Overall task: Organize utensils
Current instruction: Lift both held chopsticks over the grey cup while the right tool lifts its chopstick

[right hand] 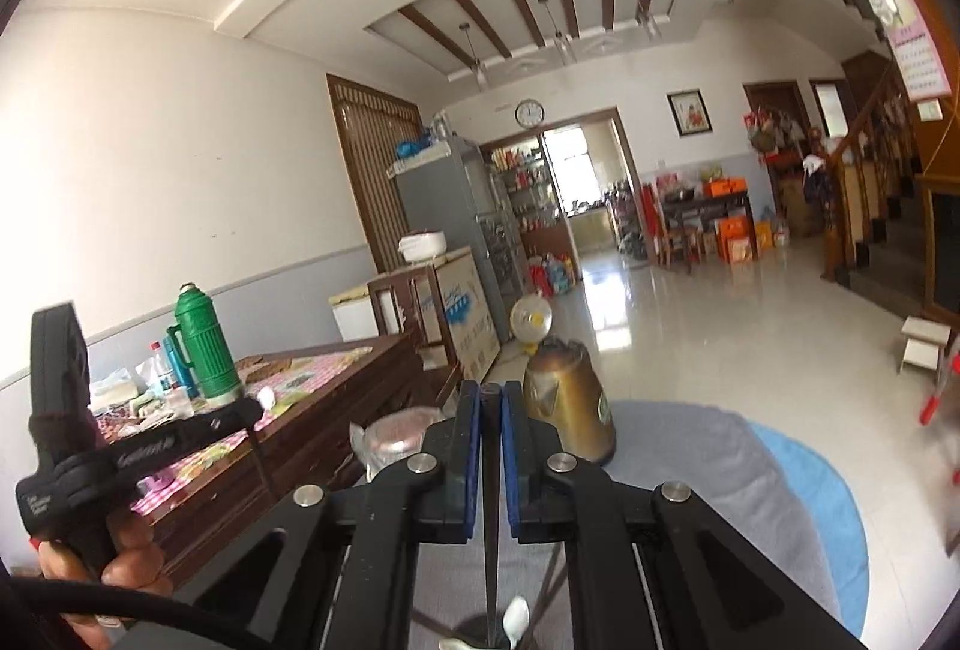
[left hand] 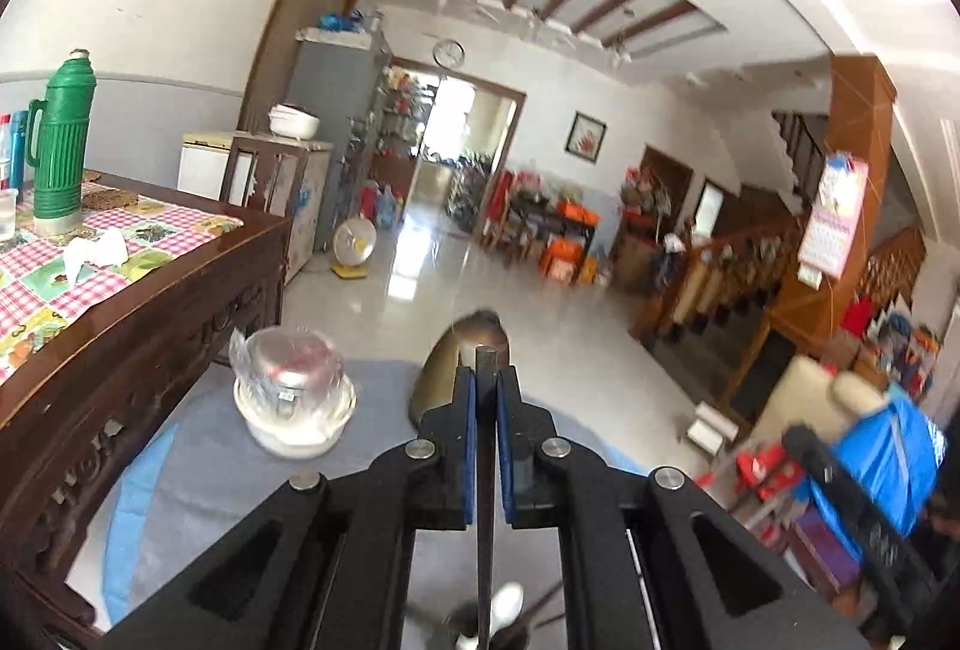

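Left wrist view: a dark chopstick (left hand: 485,470) is pinched upright in the closed jaws of the left gripper (left hand: 486,392). The right gripper (right hand: 491,410) likewise clamps a chopstick (right hand: 491,560). Behind the chopsticks stands a brass kettle (right hand: 567,404); left of it, a wrapped bowl (left hand: 291,392) on the grey-covered surface (right hand: 690,446).

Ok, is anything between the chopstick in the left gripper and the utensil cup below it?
Nothing visible. The chopstick, clamped in the left gripper, runs straight down toward the cup; only a white spoon stands there. The bowl and kettle sit off ahead.
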`<state>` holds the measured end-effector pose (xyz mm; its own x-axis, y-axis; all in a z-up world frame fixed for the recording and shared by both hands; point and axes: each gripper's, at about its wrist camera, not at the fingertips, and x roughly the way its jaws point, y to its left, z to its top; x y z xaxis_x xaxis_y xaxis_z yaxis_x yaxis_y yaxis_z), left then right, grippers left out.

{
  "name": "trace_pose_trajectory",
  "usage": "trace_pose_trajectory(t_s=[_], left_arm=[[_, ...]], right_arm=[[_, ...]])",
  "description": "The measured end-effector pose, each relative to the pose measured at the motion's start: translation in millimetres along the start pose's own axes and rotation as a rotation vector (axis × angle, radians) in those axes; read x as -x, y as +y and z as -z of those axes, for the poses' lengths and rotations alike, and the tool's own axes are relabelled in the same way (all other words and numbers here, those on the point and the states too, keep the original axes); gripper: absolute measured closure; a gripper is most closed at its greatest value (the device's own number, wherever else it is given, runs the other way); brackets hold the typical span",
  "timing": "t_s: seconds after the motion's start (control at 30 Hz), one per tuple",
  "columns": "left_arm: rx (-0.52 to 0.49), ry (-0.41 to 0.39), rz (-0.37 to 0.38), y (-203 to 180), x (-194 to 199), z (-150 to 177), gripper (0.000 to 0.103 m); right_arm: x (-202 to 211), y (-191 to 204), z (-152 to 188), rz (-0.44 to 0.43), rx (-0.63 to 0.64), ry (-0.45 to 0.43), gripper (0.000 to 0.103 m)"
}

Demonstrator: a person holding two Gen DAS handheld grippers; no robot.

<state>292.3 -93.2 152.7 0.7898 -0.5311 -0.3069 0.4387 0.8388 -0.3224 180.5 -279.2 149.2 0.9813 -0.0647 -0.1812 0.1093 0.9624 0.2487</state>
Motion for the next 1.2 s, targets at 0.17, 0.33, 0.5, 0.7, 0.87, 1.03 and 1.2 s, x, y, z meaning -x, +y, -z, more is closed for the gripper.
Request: trace_pose_trajectory(t_s=[0.17, 0.33, 0.5, 0.7, 0.87, 1.03, 1.2], left_arm=[[0.035, -0.053, -0.058, 2, -28, 5, 0.096], [0.093, -0.036, -0.099, 15, -56, 30, 0.096], [0.114, -0.020, -0.139, 24, -70, 50, 0.096], [0.093, -0.025, -0.179, 22, -77, 68, 0.097], [0.086, -0.026, -0.183, 20, -80, 77, 0.096], [0.071, -0.026, -0.184, 18, -78, 83, 0.097], [0.048, -0.030, -0.177, 15, -74, 82, 0.096]], right_arm=[[-12, 12, 8, 0.043, 0.029, -0.023, 0.096], [-20, 8, 22, 0.056, 0.006, 0.006, 0.096], [-24, 5, 34, 0.063, -0.003, 0.037, 0.096], [-22, 6, 43, 0.063, 0.011, 0.049, 0.096], [-24, 8, 51, 0.066, 0.019, 0.067, 0.096], [-28, 6, 58, 0.068, 0.019, 0.090, 0.096], [-27, 5, 64, 0.064, 0.024, 0.109, 0.096]])
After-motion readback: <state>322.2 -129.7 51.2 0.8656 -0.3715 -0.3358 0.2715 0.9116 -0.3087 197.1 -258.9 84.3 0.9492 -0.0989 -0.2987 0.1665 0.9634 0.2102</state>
